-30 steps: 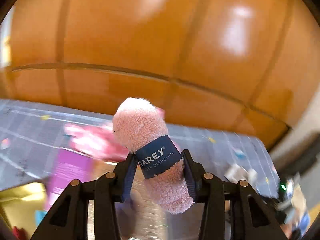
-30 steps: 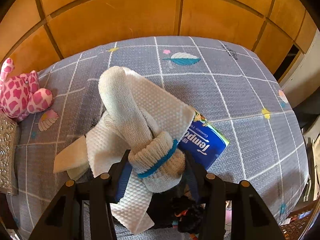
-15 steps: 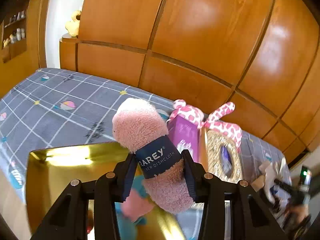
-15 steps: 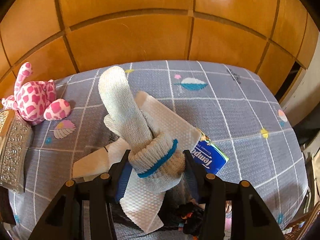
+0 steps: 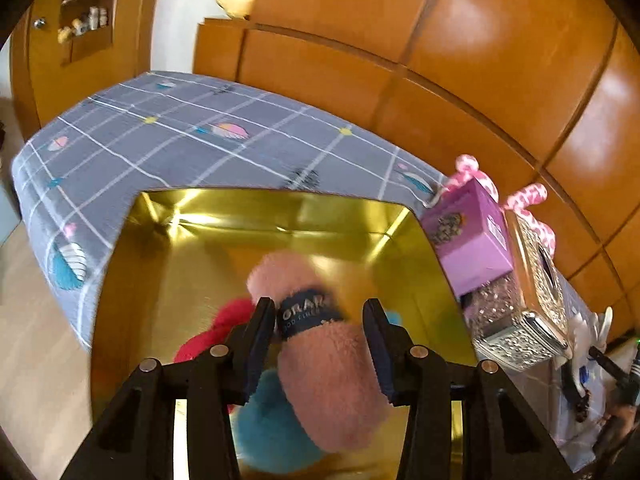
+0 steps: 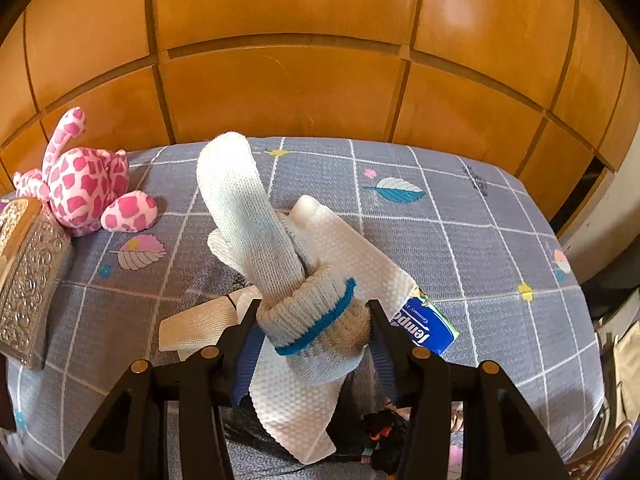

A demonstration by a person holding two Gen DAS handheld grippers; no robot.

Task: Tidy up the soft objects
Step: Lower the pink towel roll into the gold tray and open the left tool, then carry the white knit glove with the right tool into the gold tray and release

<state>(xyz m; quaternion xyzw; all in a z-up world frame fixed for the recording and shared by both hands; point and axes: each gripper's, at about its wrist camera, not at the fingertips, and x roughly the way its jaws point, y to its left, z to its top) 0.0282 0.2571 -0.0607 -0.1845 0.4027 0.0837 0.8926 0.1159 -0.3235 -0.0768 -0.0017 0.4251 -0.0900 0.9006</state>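
You are hovering the left gripper point(image 5: 320, 336), jaws spread, over the gold tray point(image 5: 132, 248); the pink dishcloth roll point(image 5: 320, 344), blurred, is probably dropping loose beside two cloths. Your right gripper point(image 6: 314, 332) is clamping the knotted white glove point(image 6: 276, 264) above the bed point(image 6: 480, 240), ready for sorting.

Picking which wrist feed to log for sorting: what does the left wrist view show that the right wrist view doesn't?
Left wrist only: the gold tray with the pink dishcloth roll between open left tongs, red and blue soft items beside it, and a purple box.

Right wrist only: right tongs shut on a white glove, and a blue tissue pack.

Both: grey bedspread, pink spotted plush, silver box.
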